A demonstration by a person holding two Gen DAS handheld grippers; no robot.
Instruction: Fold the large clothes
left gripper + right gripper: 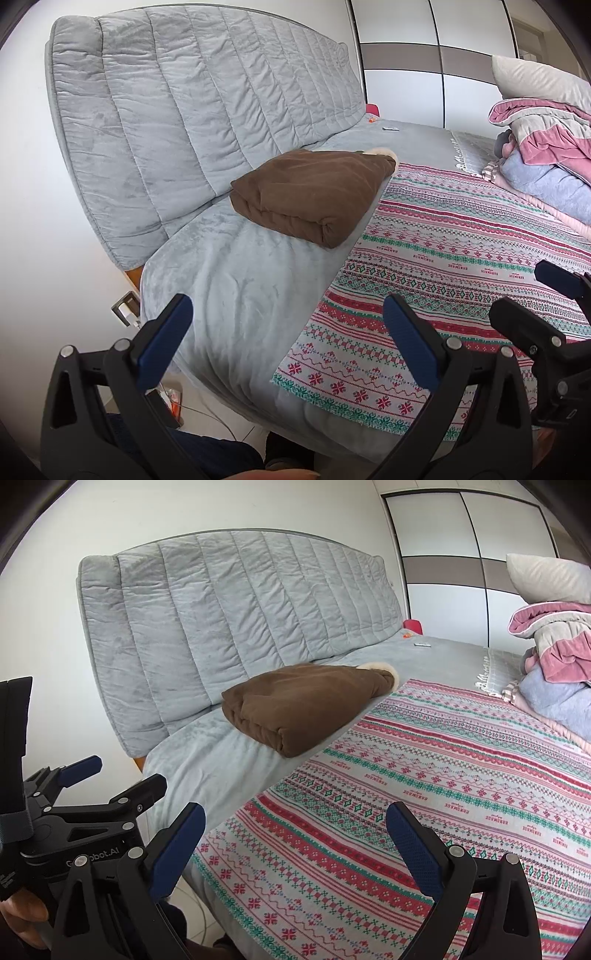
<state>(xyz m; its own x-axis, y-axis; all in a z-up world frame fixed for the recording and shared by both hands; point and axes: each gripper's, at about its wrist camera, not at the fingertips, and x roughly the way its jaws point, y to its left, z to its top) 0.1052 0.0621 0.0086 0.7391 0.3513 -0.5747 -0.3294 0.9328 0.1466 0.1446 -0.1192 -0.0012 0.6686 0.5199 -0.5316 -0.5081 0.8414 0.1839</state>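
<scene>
A folded brown garment (314, 195) lies on the grey bed cover, by the quilted headboard; it also shows in the right wrist view (306, 705). A pile of unfolded clothes (546, 147) in pink, grey and lavender sits at the far right of the bed, also in the right wrist view (557, 657). My left gripper (288, 332) is open and empty above the bed's near corner. My right gripper (295, 845) is open and empty above the patterned cloth. Each gripper shows at the edge of the other's view: the right one (546, 295) and the left one (110, 775).
A red, green and white patterned cloth (461, 266) is spread flat over the bed (443, 775). A grey quilted headboard (192, 110) stands at the left. A white wardrobe (443, 55) is behind. A pillow (535, 77) tops the pile. Small items (388, 127) lie far back.
</scene>
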